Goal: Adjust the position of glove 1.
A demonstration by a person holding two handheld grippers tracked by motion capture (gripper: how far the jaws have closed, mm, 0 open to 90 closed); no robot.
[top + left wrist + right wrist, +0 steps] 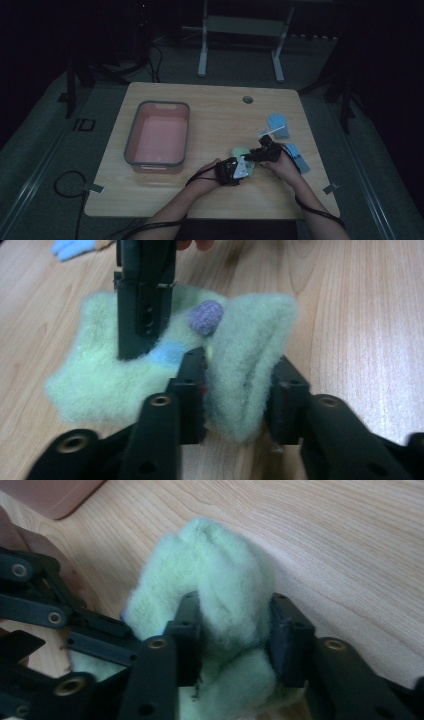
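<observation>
Both grippers are clamped on the green fuzzy glove point(165, 360), which lies near the table point(210, 105)'s front edge: left gripper point(240, 385) pinches one fold, right gripper point(232, 630) another. Pink bin point(131, 145) holds nothing; blue gloves point(278, 125) lie untouched at the right edge. Early stage, I'd say.
</observation>
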